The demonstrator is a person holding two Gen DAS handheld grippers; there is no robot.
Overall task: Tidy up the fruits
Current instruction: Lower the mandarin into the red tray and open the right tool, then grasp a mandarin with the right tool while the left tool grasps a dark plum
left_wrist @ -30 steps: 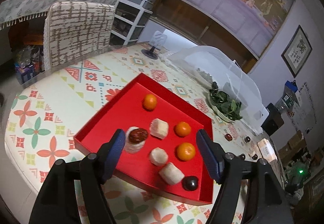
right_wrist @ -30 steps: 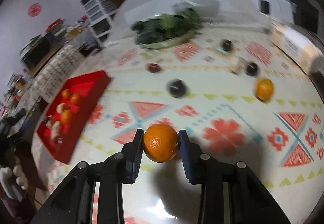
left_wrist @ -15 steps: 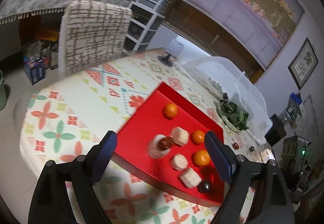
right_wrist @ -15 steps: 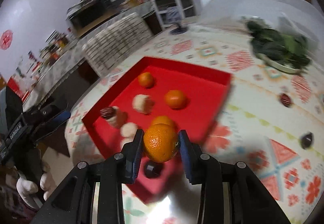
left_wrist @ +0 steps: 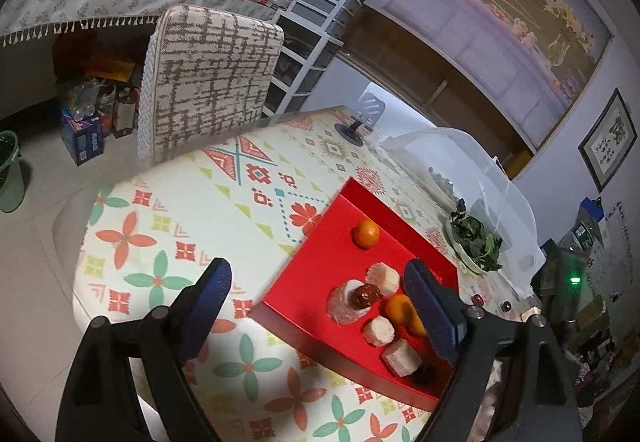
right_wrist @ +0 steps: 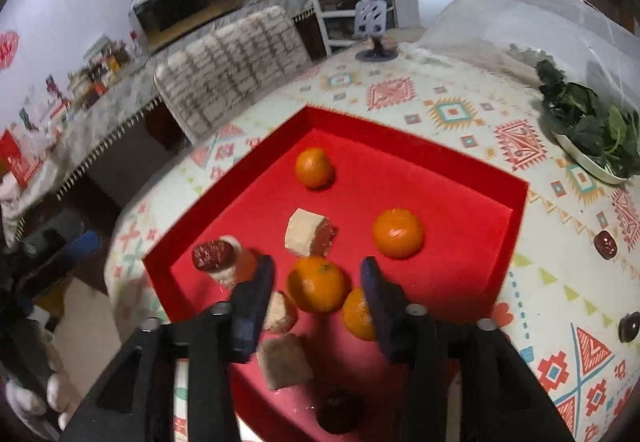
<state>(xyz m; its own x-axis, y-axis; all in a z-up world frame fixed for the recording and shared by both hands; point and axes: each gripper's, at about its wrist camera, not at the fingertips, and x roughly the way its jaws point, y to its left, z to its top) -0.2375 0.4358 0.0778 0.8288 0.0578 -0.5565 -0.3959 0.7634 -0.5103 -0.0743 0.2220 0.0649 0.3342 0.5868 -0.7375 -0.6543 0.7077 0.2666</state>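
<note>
A red tray (right_wrist: pixel 400 130) on the patterned table holds several oranges, pale cut fruit chunks (right_wrist: pixel 306 232) and a red date (right_wrist: pixel 212 254) lying on one chunk. My right gripper (right_wrist: pixel 318 274) hangs over the tray's near part with its jaws opening. An orange (right_wrist: pixel 316 284) sits between them with a gap on each side, so the pads are off it. Another orange (right_wrist: pixel 358 314) lies half behind the right finger. A dark fruit (right_wrist: pixel 340 412) rests at the tray's near edge. My left gripper (left_wrist: pixel 316 274) stands open and empty over the tray's (left_wrist: pixel 348 190) left edge.
On the table right of the tray lie a red date (right_wrist: pixel 605 244) and a dark fruit (right_wrist: pixel 629 326). A plate of greens (right_wrist: pixel 588 138) sits by a white mesh food cover (right_wrist: pixel 540 22). A small fan (right_wrist: pixel 374 30) and a woven chair (left_wrist: pixel 208 82) stand at the far side.
My right gripper carried the orange from the table's middle to above the tray, then its jaws parted and let it go. My left gripper drew back from the tray and widened.
</note>
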